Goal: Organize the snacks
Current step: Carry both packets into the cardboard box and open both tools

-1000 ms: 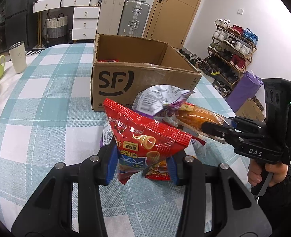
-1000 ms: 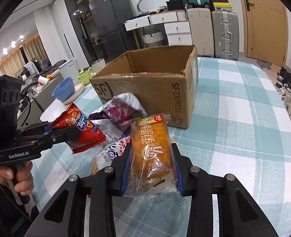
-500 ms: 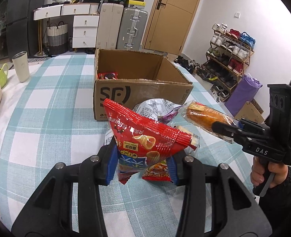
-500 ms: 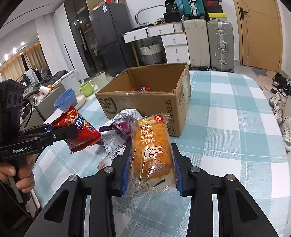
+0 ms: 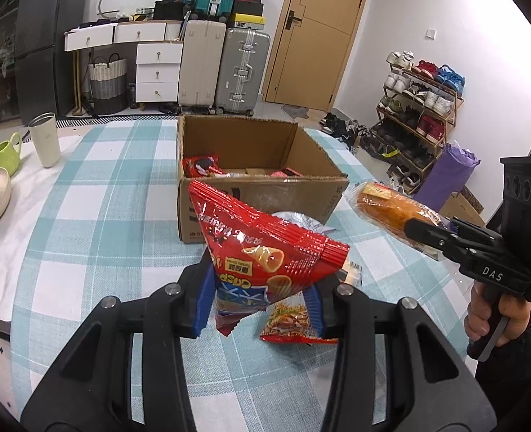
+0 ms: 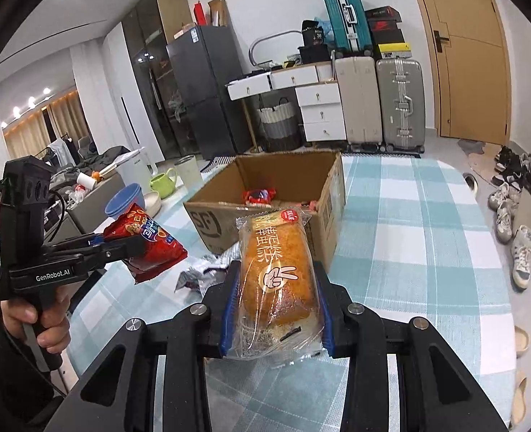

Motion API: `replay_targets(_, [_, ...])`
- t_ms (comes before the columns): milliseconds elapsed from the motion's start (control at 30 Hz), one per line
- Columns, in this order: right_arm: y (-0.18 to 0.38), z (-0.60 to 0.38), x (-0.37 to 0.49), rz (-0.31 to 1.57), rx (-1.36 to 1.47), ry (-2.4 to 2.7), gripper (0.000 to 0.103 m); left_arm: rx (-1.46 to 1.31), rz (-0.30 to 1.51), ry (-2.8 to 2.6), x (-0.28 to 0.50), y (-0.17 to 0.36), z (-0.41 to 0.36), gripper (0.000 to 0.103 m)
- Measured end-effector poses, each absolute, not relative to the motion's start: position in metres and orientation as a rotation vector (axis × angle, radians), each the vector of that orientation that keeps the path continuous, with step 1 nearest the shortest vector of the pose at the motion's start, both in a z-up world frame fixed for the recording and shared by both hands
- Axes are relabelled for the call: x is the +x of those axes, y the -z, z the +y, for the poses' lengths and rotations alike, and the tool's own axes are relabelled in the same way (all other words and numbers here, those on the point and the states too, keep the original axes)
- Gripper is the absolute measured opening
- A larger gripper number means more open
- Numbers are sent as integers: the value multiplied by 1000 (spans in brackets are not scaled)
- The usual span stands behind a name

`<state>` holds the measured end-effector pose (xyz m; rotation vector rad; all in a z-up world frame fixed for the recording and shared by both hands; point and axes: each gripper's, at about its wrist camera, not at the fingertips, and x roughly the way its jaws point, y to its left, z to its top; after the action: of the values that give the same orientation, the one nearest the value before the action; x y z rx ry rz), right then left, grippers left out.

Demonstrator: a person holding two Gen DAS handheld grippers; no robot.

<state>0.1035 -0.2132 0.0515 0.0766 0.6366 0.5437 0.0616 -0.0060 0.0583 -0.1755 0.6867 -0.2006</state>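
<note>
Both raised: left fingers [image 5: 258,298] pinch chip bag [image 5: 262,252] (right fingers [image 6: 274,320], bread [image 6: 276,273]).

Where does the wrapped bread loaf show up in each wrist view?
Left wrist: wrapped bread loaf at right, above the table, clamped in the right gripper.
Right wrist: bottom centre, between that gripper's own fingers.
Shared landmark: open cardboard box just behind it.
</note>
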Motion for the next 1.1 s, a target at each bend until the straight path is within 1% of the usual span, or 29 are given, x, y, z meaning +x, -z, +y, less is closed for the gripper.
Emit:
replay_targets(667, [-72,-187,134,605,73,-566,36,-172,641,178,78,-91,5,39])
replay_targets(1100, [-71,-180,174,617,89,-557,36,-158,622,163,122,-112,5,39])
